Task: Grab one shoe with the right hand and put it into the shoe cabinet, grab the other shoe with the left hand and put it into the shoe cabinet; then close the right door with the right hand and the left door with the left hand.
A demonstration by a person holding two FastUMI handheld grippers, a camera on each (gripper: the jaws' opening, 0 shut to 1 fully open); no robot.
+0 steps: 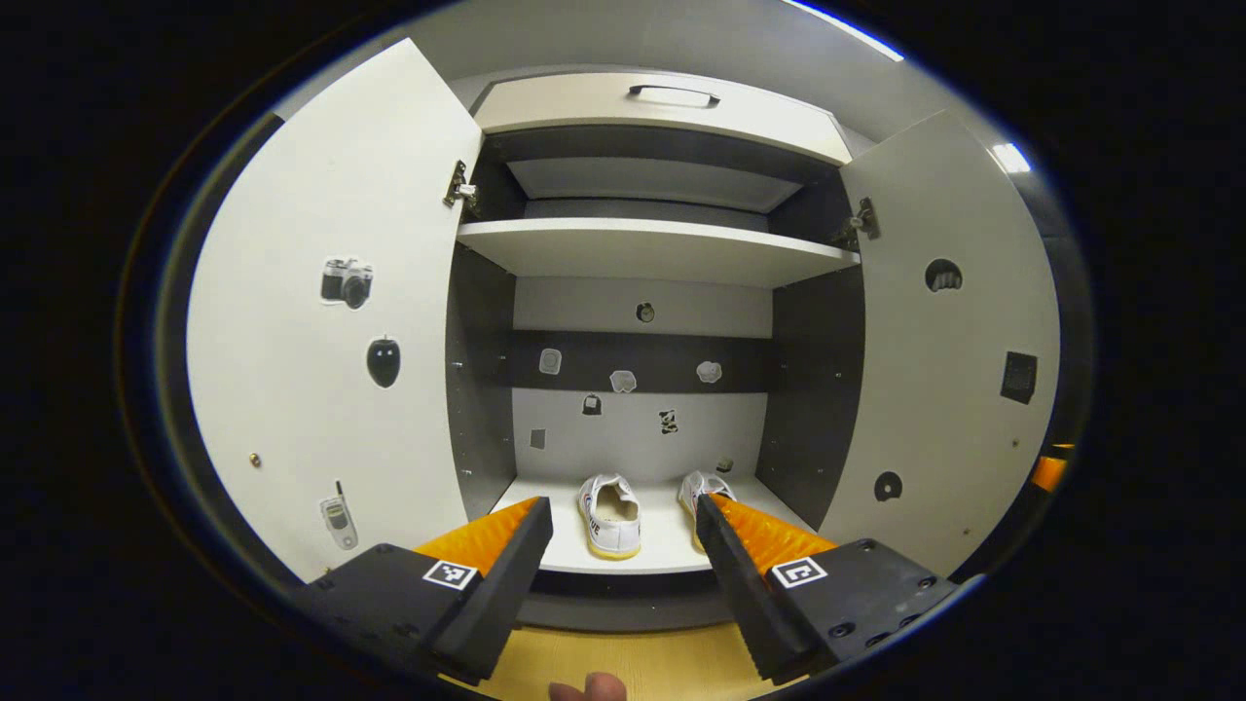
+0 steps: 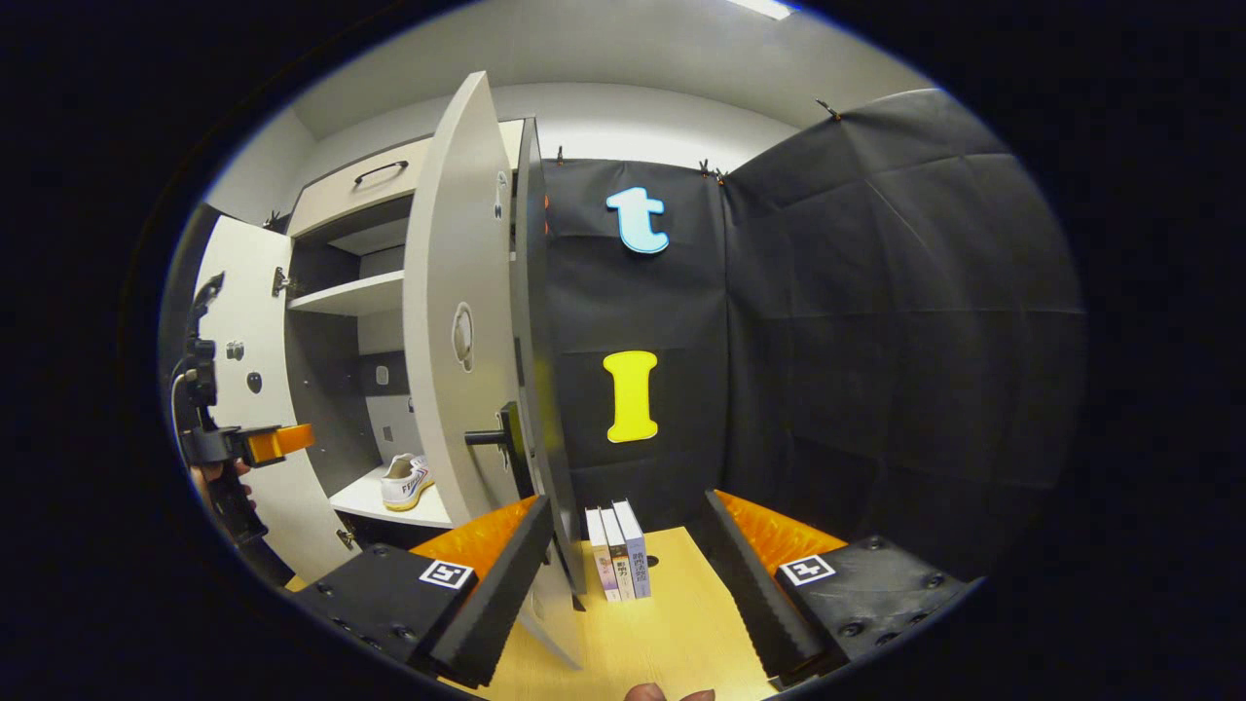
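The right tool (image 2: 623, 574) stands wide apart and holds nothing, its fingers straddling the free edge of the tall white right door (image 2: 458, 331) of the shoe cabinet, though I cannot tell whether either finger touches the panel. The left tool (image 1: 623, 560) is likewise spread wide and empty, facing squarely into the open white-and-grey shoe cabinet (image 1: 652, 248); in the right gripper view it shows far off at the left, in a hand. Both white canvas shoes with pale yellow soles (image 1: 611, 514) sit side by side on the bottom shelf, toes toward the back, so the doors are what remains. Each door is a stiff, flat board on hinges — likely light and free-swinging, smooth-faced and so a little slippery under a push. The right door carries a short dark knob (image 2: 492, 437) near its free edge; pressing flat on the outer face close to that edge looks the safest hold. Room is tight on that side: three upright books (image 2: 617, 551) stand on the pale wooden desk (image 2: 672, 633) just behind the door, with the black cloth wall close by. The tall white left door (image 1: 331, 321) hangs wide open with free room in front of it — the shoe heels lie near the shelf lip.
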